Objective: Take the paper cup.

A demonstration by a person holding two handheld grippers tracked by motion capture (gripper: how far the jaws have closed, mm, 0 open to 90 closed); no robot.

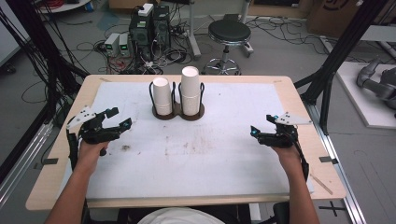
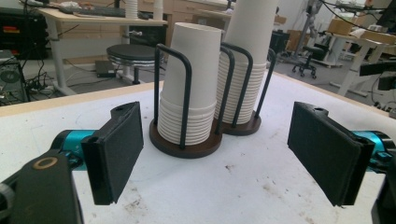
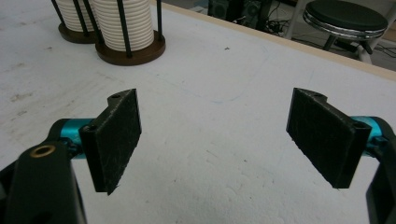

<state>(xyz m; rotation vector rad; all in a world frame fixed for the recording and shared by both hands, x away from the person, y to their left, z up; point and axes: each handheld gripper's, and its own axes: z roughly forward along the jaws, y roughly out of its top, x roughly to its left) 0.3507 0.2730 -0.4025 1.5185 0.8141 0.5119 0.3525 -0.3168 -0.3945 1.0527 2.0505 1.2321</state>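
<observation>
Nothing started: your left gripper [image 1: 118,118] and right gripper [image 1: 261,125] sit jaws apart, empty, both cup stacks [image 1: 162,95] untouched in the holder [image 1: 178,113] well ahead of the fingers.

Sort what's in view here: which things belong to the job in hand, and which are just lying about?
Job in hand:
- shorter cup stack
- taller cup stack
- double wire cup holder
- left gripper, open, holding nothing
- right gripper, open, holding nothing

Just lying about:
- black stool
- computer towers
- floor cables
- cardboard box
</observation>
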